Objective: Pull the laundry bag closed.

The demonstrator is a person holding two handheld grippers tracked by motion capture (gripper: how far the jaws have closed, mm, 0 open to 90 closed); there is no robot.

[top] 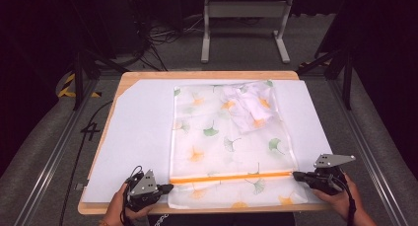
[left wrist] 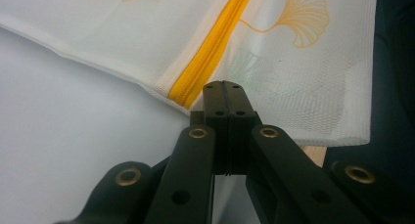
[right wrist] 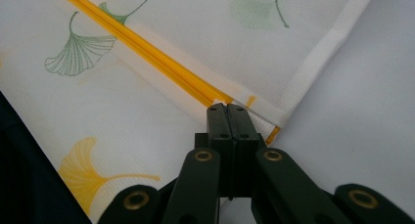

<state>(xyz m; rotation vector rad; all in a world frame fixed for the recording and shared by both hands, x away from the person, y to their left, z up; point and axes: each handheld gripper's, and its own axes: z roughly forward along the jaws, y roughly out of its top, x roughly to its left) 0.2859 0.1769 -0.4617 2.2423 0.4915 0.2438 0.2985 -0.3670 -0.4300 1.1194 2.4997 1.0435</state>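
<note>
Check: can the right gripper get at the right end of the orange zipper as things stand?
Probably yes. The right gripper, jaws shut, sits at the end of the orange zipper on the mesh bag; nothing lies between them. Whether it already pinches fabric is unclear.

- One mesh laundry bag (top: 231, 152) with one orange zipper (top: 231, 177).
- One crumpled white garment (top: 249, 105) inside it.
- One white sheet (top: 138, 137) on one wooden tabletop (top: 207, 74).
- Two tongs: left tongs (top: 170, 188), right tongs (top: 297, 175).

Wooden table (top: 207, 75) w/ white sheet (top: 138, 137) on top; leaf-print mesh bag (top: 222, 147) flat on sheet.
</note>
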